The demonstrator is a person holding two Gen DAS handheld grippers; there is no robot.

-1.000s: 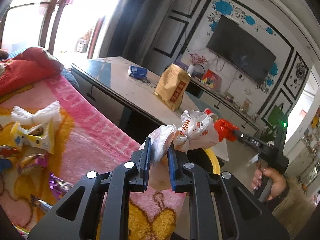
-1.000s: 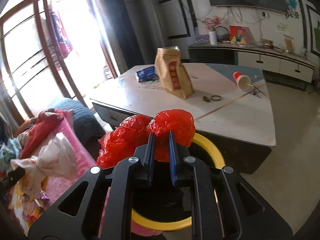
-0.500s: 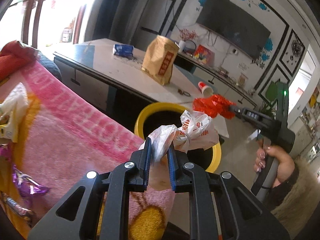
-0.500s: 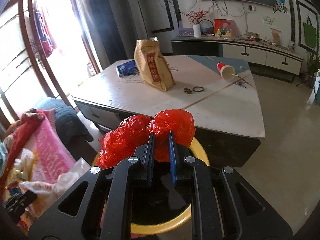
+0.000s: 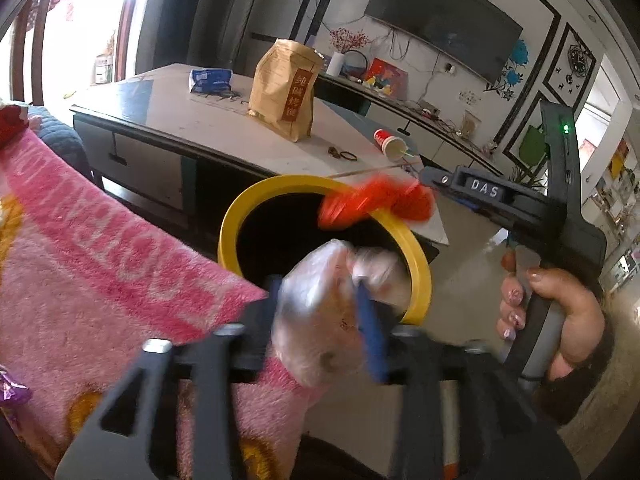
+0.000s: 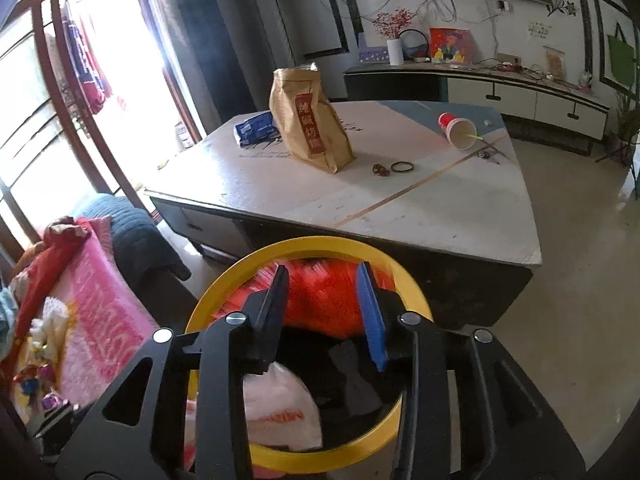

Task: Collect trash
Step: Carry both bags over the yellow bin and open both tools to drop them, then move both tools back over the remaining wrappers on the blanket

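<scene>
Below both my grippers sits the yellow bin [image 6: 412,292]; jaws just opened, bags dropping (white bag [image 5: 320,312] could snag its rim).

The red bag [image 6: 320,300] and the white bag [image 5: 320,312] are thin, crinkled, glossy plastic. The bin's yellow rim [image 6: 328,246] looks smooth hard plastic, the pink blanket [image 5: 100,260] fluffy cloth. At the bench's [image 6: 280,184] far edge stands a matt brown paper bag [image 6: 308,120]; the bench top is smooth, faintly scuffed.

Motion blurs the white bag [image 5: 320,312] and red bag [image 5: 376,204]; the bin's [image 6: 224,292] bottom stays dark.
</scene>
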